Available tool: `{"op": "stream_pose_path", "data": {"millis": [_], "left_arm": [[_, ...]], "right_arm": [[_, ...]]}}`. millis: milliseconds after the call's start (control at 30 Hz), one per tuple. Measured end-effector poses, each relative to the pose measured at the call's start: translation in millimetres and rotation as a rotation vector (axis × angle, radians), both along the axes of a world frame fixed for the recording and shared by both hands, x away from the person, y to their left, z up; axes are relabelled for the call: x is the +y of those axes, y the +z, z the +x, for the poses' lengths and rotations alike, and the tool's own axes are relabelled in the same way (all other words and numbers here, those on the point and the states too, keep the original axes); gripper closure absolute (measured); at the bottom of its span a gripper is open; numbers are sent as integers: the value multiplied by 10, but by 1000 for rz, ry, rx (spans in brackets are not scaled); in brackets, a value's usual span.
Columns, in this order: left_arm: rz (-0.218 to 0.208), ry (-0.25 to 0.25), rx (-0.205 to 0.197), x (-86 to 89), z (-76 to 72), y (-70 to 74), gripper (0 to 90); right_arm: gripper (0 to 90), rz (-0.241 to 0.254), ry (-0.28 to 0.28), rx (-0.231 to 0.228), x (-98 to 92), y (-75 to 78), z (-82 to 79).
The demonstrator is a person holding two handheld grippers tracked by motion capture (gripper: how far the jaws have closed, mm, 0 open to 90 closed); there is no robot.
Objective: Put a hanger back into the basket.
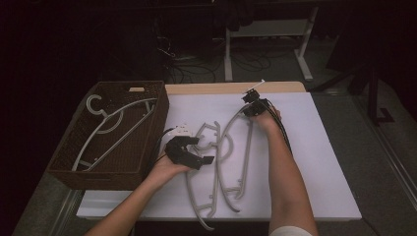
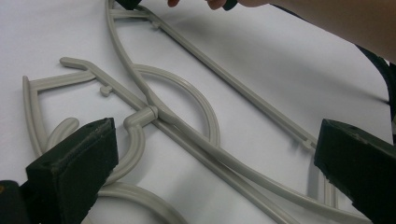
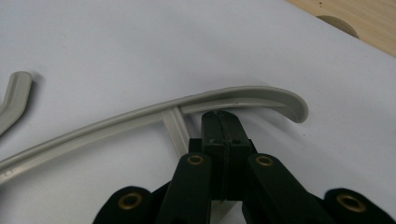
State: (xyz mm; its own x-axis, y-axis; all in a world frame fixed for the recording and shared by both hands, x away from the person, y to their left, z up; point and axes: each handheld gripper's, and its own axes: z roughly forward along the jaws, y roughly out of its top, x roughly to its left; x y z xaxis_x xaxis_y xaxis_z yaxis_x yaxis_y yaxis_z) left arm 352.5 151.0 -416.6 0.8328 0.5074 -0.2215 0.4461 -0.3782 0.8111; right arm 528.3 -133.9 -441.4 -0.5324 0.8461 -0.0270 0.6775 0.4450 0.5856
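Two grey plastic hangers lie overlapping on the white table top. At the far end of the right hanger, my right gripper is shut, and up close its jaws pinch the thin edge just inside the hanger's curved tip. Over the hooks of both hangers my left gripper hovers open. Its wide-apart pads frame the crossing bars and the round hook. The left hanger runs toward the front edge.
A dark woven basket stands at the left with another grey hanger inside it. Bare wood shows beyond the white top, and table legs and cables are on the floor behind. My right forearm crosses the table's right half.
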Motion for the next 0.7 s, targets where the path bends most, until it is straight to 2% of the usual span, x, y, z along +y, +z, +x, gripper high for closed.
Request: {"op": "stream_pose_path", "data": {"millis": [133,333,667,700], "left_arm": [[3,-1,1,-3,-5,-1,0],[9,-7,3,-27,-16,-13,0],[14,-5,5,-36,-16,-25,0],[17,-5,6,-35,-15,-26,0]], "right_arm": [[892,-35,-12,-1,-49,8,-18],[892,-66,-50,1,-237,19,-81],[892,-86,-144,5,-730,26,-268],[892,-86,-170,7,-843,26,-309]]}}
